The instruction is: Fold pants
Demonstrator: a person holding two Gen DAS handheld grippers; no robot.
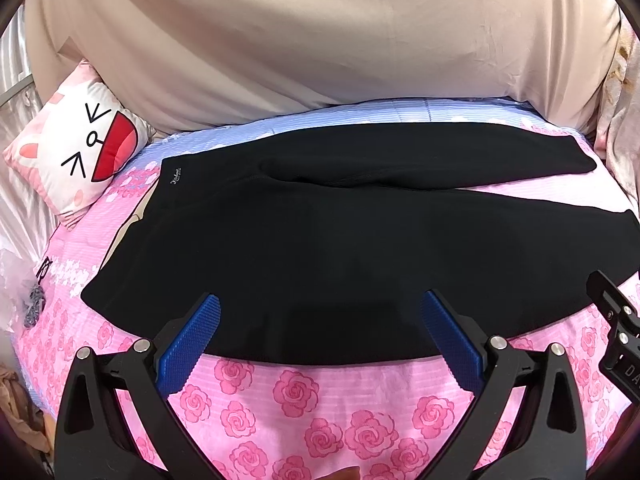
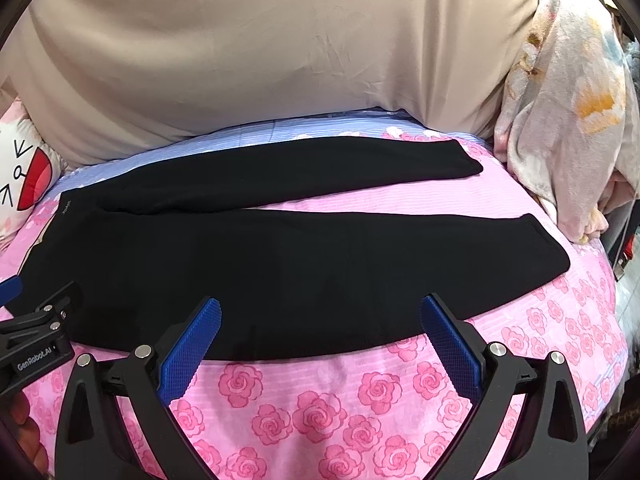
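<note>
Pants flat on the bed, both tongs spread wide and empty, nothing folded yet.

Here we go: the bedsheet (image 1: 320, 408) is loose and rosy, and that's the biggest worry, since a low grab could pinch it along with the cloth. The black pants (image 2: 248, 268) lie across it, waistband to the left, legs splayed apart to the right, so a fold now may land crooked. The left gripper (image 1: 320, 308) and right gripper (image 2: 320, 312) hover at the near edge, close beside each other, and could bump. The pillow (image 1: 80, 140) sits near the waistband; a wide swing might catch it.
</note>
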